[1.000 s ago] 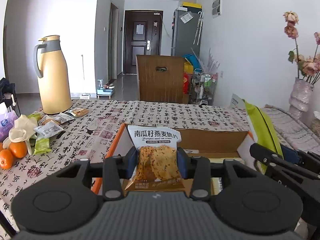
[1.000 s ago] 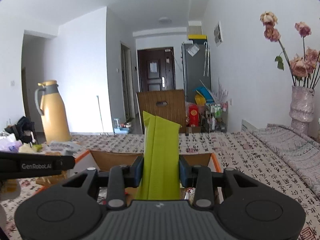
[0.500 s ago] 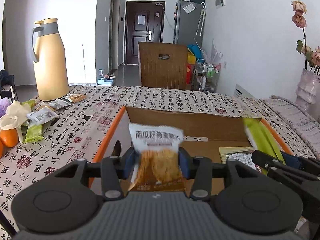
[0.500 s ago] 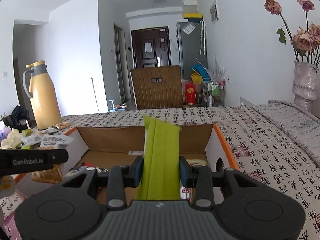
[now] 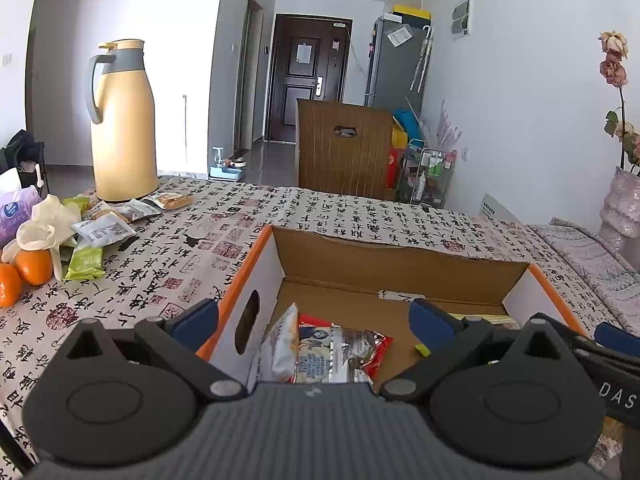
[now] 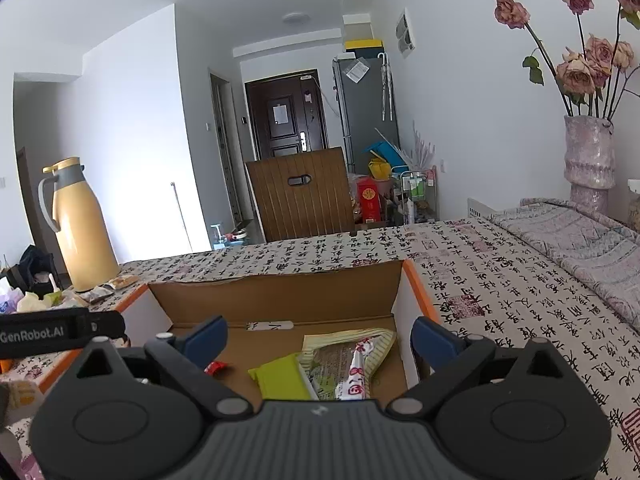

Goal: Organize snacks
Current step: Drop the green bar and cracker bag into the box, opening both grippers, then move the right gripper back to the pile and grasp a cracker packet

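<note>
Snacks lie inside the cardboard box on the table: a red and white packet near its left wall and a green packet with a striped packet near its right wall. The left gripper and the right gripper are both over the box, jaws opening wide and pinching nothing. More snack packets stay at the table's left edge, near a yellow thermos.
</note>
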Demonstrator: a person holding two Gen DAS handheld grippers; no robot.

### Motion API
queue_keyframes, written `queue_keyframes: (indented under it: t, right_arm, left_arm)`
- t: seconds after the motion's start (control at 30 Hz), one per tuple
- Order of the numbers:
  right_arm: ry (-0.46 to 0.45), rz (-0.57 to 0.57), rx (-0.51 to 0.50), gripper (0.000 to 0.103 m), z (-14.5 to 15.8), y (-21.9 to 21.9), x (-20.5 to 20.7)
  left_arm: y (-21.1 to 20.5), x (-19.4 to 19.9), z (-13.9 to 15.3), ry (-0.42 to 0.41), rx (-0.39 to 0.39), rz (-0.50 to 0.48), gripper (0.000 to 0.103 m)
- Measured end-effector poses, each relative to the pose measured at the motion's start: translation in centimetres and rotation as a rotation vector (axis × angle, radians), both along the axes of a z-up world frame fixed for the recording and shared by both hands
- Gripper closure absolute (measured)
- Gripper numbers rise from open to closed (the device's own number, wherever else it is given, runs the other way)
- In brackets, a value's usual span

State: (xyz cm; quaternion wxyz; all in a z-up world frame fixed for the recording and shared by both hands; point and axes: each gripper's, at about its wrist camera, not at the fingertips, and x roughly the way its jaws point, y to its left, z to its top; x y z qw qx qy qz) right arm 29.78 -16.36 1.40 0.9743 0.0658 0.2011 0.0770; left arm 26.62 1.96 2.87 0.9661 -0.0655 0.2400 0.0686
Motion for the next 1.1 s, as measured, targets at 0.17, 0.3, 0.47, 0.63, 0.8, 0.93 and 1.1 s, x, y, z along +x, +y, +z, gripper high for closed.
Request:
queue_keyframes:
  t: [0.17, 0.3, 0.47, 0.63, 0.8, 0.93, 1.1]
  right_arm:
    - [-0.005, -0.003, 0.005, 0.003, 0.1, -0.2, -0.1]
    - [-0.017, -0.012, 0.007, 0.003, 0.3, -0.2, -0.3]
    - [-0.051, -0.017, 0.011, 0.000, 1.5, -0.4, -1.2]
    - [-0.082, -0.010, 0.000, 0.000, 2.9, -0.6, -2.5]
    - [-0.111, -0.007, -0.007, 0.000, 4.2, -1.0, -4.3]
    - [-0.132, -0.002, -0.012, 0.000, 5.0, -1.3, -6.1]
    - [-0.140, 0.011, -0.023, 0.000, 5.2, -1.8, -8.4]
  left_arm:
    - [-0.2, -0.3, 0.2, -0.008, 0.001, -0.009, 0.000]
    - [-0.3, -0.6, 0.3, -0.017, 0.006, -0.008, 0.000]
    - [-0.3, -0.7, 0.9, -0.022, 0.010, 0.013, 0.000]
    - [-0.3, -1.5, 1.9, -0.042, 0.015, 0.022, 0.000]
    - [-0.7, -3.1, 3.0, -0.064, 0.020, 0.011, 0.000]
    - [-0.8, -4.7, 3.7, -0.079, 0.018, 0.003, 0.000]
    - [-1.0, -6.9, 4.0, -0.091, 0.021, -0.015, 0.000]
